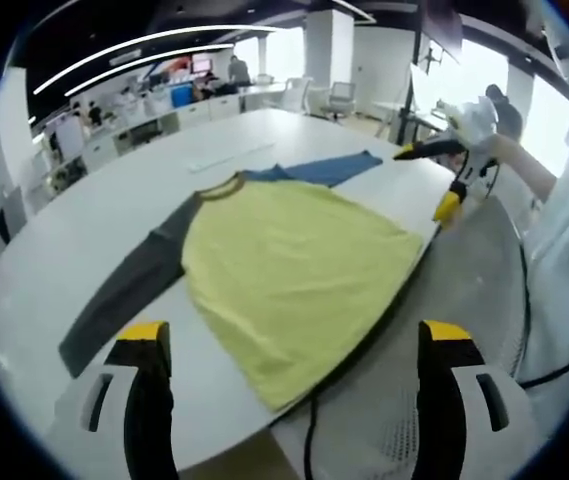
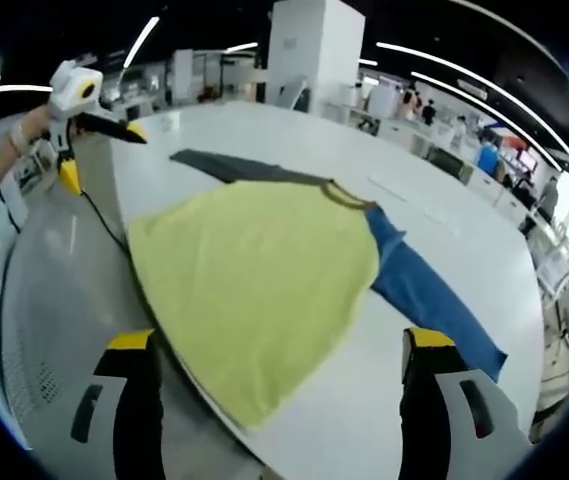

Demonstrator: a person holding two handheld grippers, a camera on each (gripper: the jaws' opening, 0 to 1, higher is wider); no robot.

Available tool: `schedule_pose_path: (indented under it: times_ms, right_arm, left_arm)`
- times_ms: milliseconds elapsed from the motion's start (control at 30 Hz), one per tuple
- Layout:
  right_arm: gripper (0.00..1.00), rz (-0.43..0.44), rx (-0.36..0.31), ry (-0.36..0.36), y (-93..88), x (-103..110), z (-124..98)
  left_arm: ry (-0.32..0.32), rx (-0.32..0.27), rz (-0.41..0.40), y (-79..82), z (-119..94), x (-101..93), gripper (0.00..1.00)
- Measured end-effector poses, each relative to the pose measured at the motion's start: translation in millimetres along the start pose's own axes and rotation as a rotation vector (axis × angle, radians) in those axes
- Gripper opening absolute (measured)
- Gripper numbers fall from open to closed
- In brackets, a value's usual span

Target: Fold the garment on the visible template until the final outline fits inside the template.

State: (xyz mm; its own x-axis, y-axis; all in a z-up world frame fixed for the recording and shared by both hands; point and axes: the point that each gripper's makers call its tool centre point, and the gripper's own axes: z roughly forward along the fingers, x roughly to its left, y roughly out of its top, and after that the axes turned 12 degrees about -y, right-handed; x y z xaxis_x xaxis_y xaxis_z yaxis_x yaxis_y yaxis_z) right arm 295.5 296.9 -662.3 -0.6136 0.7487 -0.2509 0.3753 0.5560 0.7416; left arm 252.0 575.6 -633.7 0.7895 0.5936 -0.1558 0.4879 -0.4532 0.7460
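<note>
- On the white worktop (image 1: 84,240) the shirt (image 1: 294,270) lies flat, hem overhanging the near edge; grey and blue sleeves spread outward.
- Bare worktop lies beyond the collar.
- Left gripper (image 1: 294,350) and right gripper (image 2: 274,365): fingers spread, holding nothing, short of the hem.

Both views above table (image 1: 54,260) edge, facing shirt (image 1: 294,270)

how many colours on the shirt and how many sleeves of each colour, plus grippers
yellow body: 1
grey sleeve: 1
blue sleeve: 1
hand-held grippers, both open: 2 (left hand-held gripper, right hand-held gripper)
total: 5
</note>
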Motion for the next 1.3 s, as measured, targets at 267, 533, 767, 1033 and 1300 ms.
schedule_pose_path:
  times_ms: [267, 533, 767, 1033, 1300]
  right_arm:
    - [1.0, 0.018, -0.019, -0.025, 2.6, -18, 4]
    - [1.0, 0.045, -0.031, -0.057, 3.9, -37, 8]
    - [1.0, 0.042, -0.025, -0.104, -0.5, -64, 12]
    - [0.97, 0.08, -0.037, -0.159, -3.3, -94, 16]
    - [0.95, 0.101, -0.032, -0.217, -10.8, -125, 22]
  left_arm:
    - [0.002, 0.002, -0.009, -0.7, 0, -0.1, 1.0]
    - [0.004, -0.004, -0.015, 0.9, 2, -0.9, 1.0]
    - [0.003, -0.009, -0.015, 1.1, 1, -2.0, 0.99]
    - [0.013, -0.016, -0.024, 2.8, 1, 0.6, 1.0]
    - [0.014, -0.028, -0.018, 6.5, 0, 0.4, 0.98]
